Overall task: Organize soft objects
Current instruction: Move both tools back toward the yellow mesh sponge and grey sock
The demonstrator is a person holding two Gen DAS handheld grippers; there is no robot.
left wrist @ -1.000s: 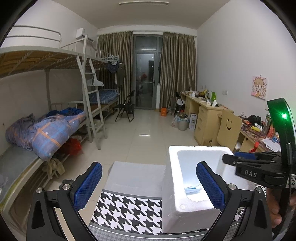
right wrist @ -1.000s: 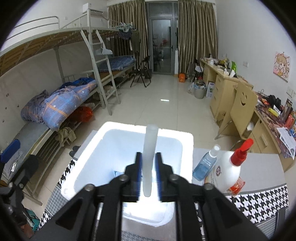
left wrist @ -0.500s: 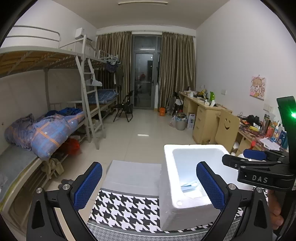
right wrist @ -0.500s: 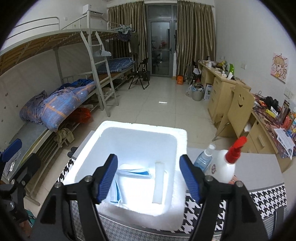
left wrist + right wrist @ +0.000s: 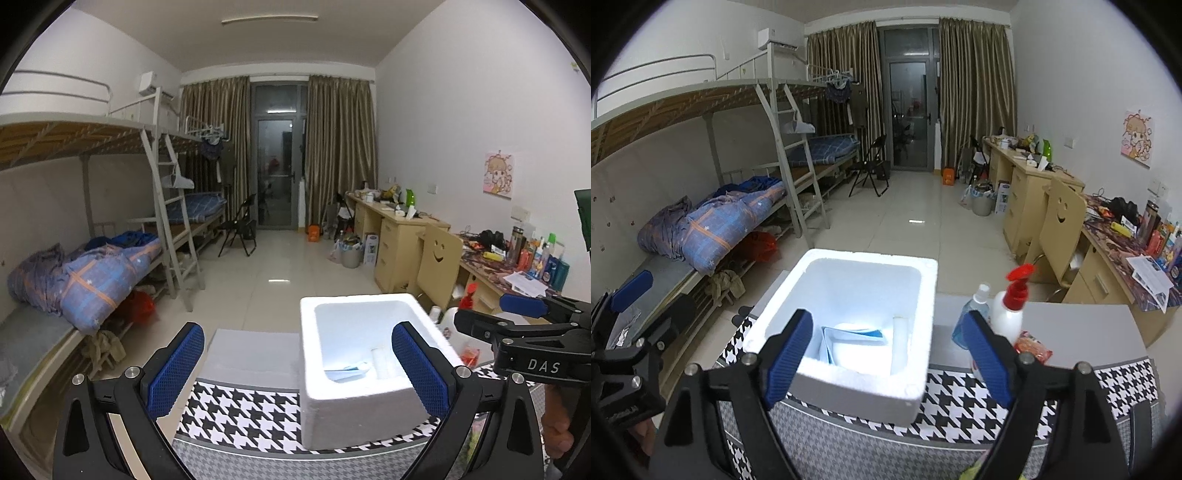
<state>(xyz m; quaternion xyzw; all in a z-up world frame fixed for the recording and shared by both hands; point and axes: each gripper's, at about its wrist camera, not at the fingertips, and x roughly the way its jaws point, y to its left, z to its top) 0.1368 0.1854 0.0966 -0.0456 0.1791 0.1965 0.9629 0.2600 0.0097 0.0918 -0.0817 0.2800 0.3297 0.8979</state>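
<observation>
Right wrist view: right tool [image 5: 888, 356] opening, empty, above white tube [image 5: 899, 345] lying in foam box [image 5: 923, 376].

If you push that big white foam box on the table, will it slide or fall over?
The foam box would probably slide easily, since foam is usually light and it holds little: a white tube and some flat packets. It likely won't tip, being wide and low. Its rim may dent if pinched hard.
</observation>
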